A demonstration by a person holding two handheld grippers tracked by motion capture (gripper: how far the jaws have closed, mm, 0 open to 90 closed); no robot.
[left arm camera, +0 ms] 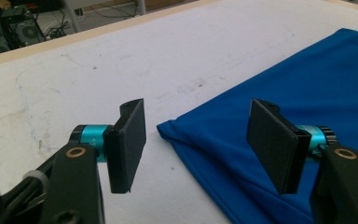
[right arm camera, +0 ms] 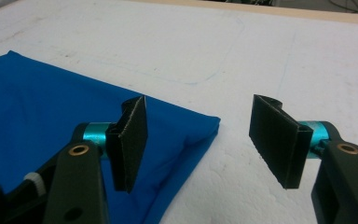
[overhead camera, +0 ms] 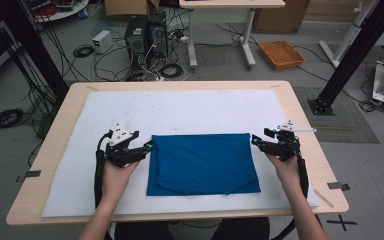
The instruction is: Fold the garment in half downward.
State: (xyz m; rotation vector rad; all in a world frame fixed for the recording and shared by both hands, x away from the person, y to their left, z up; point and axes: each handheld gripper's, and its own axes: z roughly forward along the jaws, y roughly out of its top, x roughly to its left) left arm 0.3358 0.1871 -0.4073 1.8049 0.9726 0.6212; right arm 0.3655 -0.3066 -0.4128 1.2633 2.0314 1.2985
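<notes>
A folded blue cloth (overhead camera: 202, 164) lies flat on the white mat (overhead camera: 180, 112) in the middle of the table. My left gripper (overhead camera: 150, 146) sits just off the cloth's far left corner, jaws wide apart and nothing between them. In the left gripper view that gripper (left arm camera: 199, 145) hovers over the corner of the blue cloth (left arm camera: 279, 98) without touching it. My right gripper (overhead camera: 254, 140) is beside the far right corner, also open. In the right gripper view the gripper (right arm camera: 205, 142) stands above the corner of the cloth (right arm camera: 60, 112), with its pads clear of the fabric.
The mat covers most of the wooden table (overhead camera: 300, 107). On the floor beyond it are computer towers (overhead camera: 145, 35), loose cables, an orange tray (overhead camera: 281, 53) and a black frame post (overhead camera: 350, 55) at the right.
</notes>
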